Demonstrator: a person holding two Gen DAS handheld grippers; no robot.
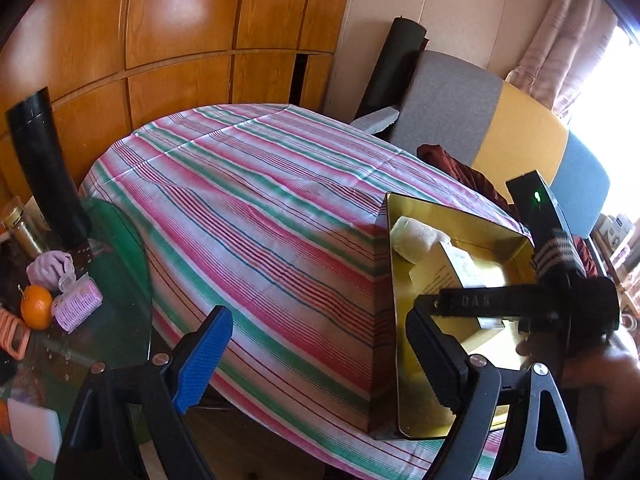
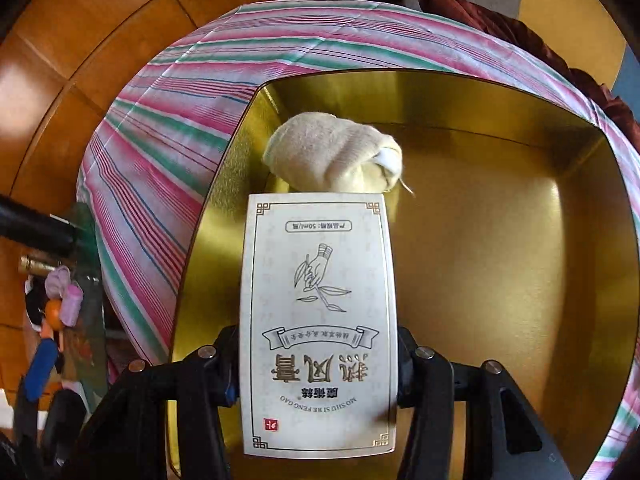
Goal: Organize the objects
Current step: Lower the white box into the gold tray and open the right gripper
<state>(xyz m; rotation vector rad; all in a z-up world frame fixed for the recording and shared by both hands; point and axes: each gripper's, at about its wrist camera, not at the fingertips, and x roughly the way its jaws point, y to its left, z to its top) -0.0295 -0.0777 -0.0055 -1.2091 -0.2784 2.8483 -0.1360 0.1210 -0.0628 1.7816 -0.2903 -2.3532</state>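
White box (image 2: 318, 320) clamped between right gripper (image 2: 319, 364) jaws

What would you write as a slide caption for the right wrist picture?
Right gripper holds a white carton over a gold tin, beside a rolled cream sock.

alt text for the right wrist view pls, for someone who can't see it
The right gripper is shut on a white carton with gold Chinese lettering, held over a gold tin box. A rolled cream sock lies in the box just beyond the carton, and the box sits on a pink, green and white striped cloth.
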